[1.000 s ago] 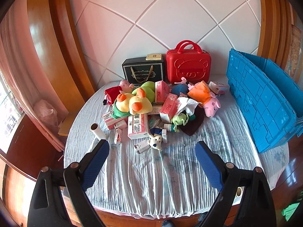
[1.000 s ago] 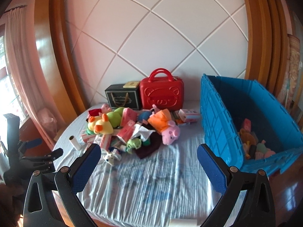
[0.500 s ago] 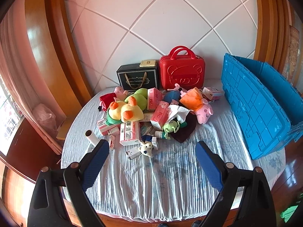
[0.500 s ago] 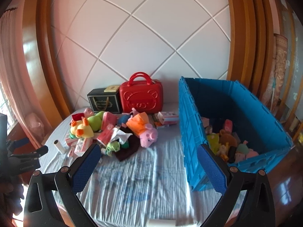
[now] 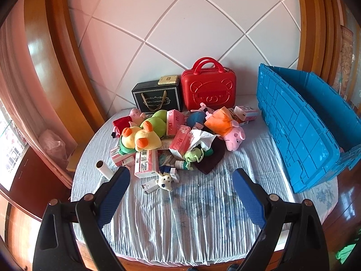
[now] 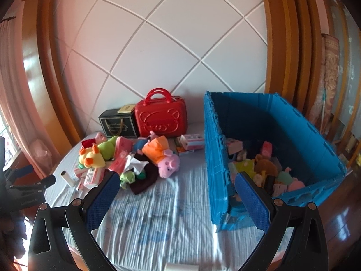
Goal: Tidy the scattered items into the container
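Bed (image 5: 191,221): carries everything, so both grippers can reach it from the near edge.
Blue crate (image 6: 293,135): at 3 o'clock, open top, already partly filled (toys inside).
Toy pile (image 5: 176,140): at 12 o'clock, beside the crate; it now looks farther away than one second ago.
Left gripper (image 5: 180,194): jaws wide apart, holding nothing.
Right gripper (image 6: 176,194): jaws wide apart, empty; the crate interior shows more now.

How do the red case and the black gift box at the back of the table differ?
The red case is glossy moulded plastic with an embossed bear face; the black gift box is flat-sided with gold print. The red case has rigid arched handles on top, the black gift box a ribbon loop hanging down its front. The red case stands taller. Both stand upright, side by side against the wall.
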The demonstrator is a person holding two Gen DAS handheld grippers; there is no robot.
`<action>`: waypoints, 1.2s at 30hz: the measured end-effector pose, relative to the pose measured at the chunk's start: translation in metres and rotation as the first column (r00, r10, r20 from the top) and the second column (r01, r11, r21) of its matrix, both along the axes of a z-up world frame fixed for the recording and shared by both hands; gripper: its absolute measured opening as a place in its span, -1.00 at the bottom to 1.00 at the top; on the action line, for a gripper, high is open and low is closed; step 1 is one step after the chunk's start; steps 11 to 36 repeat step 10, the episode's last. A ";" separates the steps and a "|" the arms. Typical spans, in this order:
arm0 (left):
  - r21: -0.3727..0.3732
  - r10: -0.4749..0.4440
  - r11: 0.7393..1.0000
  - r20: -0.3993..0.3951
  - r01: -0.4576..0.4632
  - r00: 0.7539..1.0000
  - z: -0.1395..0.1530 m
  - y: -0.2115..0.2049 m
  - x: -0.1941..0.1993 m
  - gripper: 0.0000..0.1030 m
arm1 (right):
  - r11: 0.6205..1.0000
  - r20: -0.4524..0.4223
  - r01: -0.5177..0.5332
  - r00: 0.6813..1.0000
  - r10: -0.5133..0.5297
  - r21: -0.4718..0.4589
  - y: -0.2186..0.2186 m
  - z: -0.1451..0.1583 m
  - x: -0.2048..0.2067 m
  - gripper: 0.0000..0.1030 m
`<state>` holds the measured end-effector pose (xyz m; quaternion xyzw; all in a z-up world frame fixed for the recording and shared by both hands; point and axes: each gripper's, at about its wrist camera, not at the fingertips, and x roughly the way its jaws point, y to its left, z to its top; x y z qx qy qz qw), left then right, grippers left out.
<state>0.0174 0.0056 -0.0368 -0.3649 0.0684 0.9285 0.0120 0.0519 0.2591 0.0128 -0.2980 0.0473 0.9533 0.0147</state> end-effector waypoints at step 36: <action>0.025 0.014 1.000 -0.026 -0.014 1.000 0.007 0.003 0.008 0.81 | 1.000 0.000 -0.012 1.000 0.012 -0.005 0.002 0.000 0.003 1.00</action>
